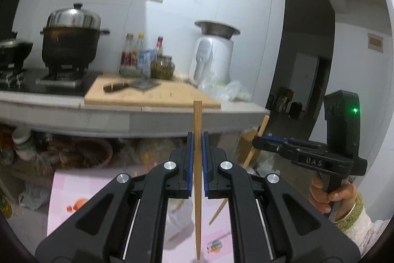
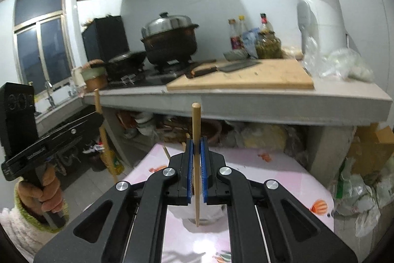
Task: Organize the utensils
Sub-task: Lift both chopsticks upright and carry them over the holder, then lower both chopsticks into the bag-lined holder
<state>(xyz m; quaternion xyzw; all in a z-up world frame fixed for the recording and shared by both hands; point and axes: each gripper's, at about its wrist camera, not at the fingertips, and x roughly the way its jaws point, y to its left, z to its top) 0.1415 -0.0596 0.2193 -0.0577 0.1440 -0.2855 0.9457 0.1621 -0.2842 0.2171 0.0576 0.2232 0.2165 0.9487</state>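
My left gripper [image 1: 197, 137] is shut on a wooden chopstick [image 1: 197, 176] that stands upright between its blue pads, its thick end up. My right gripper [image 2: 196, 142] is shut on a second wooden chopstick [image 2: 196, 164], also upright. Both are held above a table with a pink patterned cloth [image 1: 73, 194]. In the left wrist view the right gripper [image 1: 257, 141] shows at the right with its chopstick [image 1: 253, 149] slanting down. In the right wrist view the left gripper [image 2: 98, 116] shows at the left with its chopstick [image 2: 104, 137]. A white container [image 2: 209, 212] sits under the right chopstick's tip.
A grey kitchen counter [image 2: 246, 102] runs behind the table, with a wooden cutting board [image 2: 246, 80] and cleaver [image 2: 236, 65], a lidded pot [image 2: 170, 38] on the stove, bottles [image 2: 236, 36] and a white appliance [image 2: 320, 24]. Bags and boxes [image 2: 364, 179] lie at the right.
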